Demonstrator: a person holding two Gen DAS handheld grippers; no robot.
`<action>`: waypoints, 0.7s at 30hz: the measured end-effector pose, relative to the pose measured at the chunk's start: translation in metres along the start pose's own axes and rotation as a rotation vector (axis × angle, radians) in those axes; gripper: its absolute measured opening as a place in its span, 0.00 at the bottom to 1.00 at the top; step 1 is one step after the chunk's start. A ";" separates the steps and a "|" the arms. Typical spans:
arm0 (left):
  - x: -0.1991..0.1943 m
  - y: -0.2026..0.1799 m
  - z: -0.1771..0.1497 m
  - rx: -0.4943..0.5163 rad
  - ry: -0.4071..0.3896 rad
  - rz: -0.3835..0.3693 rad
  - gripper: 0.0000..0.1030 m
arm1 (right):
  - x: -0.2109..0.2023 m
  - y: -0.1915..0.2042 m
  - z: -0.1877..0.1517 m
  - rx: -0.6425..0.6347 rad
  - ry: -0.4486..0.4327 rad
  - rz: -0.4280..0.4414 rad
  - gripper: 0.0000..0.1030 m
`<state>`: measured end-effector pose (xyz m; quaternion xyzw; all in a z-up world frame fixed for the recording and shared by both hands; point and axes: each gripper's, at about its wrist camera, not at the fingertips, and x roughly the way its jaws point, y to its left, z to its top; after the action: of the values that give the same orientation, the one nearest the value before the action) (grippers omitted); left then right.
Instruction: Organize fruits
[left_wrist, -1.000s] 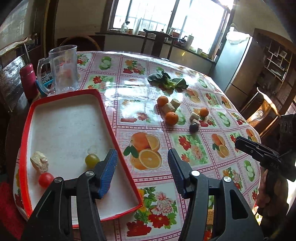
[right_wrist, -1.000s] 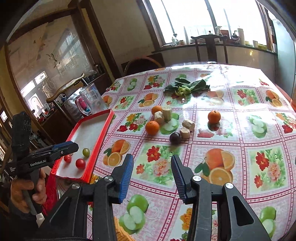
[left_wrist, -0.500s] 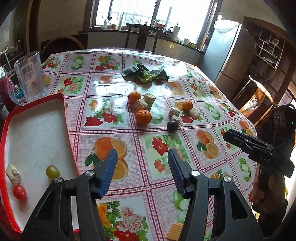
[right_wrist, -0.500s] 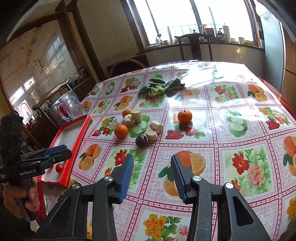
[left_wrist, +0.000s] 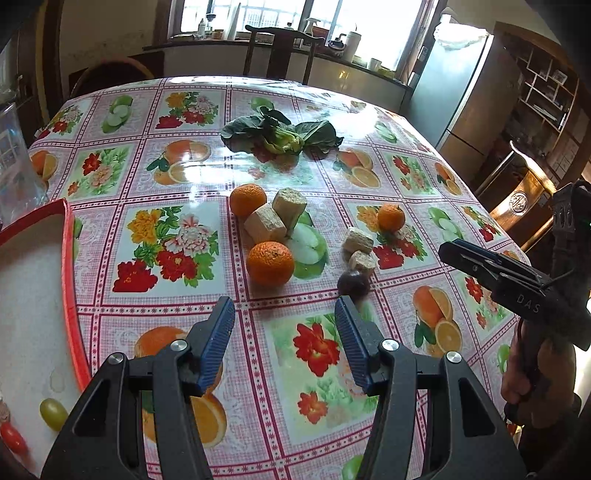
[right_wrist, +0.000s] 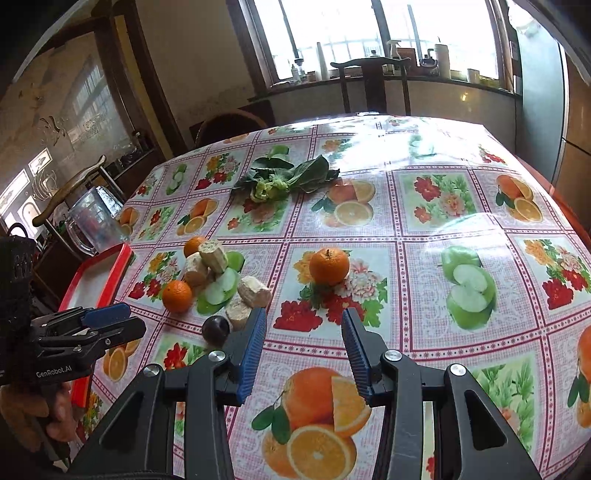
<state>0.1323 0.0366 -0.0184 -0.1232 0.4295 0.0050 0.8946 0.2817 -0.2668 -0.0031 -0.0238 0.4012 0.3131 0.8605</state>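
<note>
L gripper (left_wrist: 284, 314): fingers apart, nothing btwn them, above the tablecloth (left_wrist: 173, 177). Just ahead of its fingertips: nearest orange (left_wrist: 270, 263); dark plum (left_wrist: 353, 283) just past the R fingertip. Further ahead: 2nd orange (left_wrist: 247, 199), 2 cut stalk chunks (left_wrist: 275, 218); ahead-right, 3rd orange (left_wrist: 390, 217) w/ 2 smaller chunks (left_wrist: 360, 249). Leafy greens (left_wrist: 282, 134) well beyond. Red tray (left_wrist: 70, 280) to the L of the fingers, holding green grape (left_wrist: 53, 414) & cherry tomato (left_wrist: 13, 437).

R gripper (right_wrist: 304, 332): fingers spread, empty, 3rd orange straight ahead, plum just L of its L finger.
</note>
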 end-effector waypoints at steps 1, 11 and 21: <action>0.007 0.001 0.003 -0.004 0.007 0.003 0.54 | 0.007 -0.002 0.004 0.000 0.007 -0.006 0.43; 0.052 0.006 0.018 -0.010 0.051 -0.006 0.53 | 0.064 -0.010 0.019 -0.015 0.065 -0.057 0.42; 0.053 0.010 0.018 -0.004 0.013 -0.006 0.33 | 0.056 -0.005 0.008 -0.024 0.040 -0.053 0.33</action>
<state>0.1781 0.0453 -0.0501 -0.1263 0.4349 0.0021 0.8916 0.3170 -0.2390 -0.0383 -0.0509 0.4137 0.2942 0.8600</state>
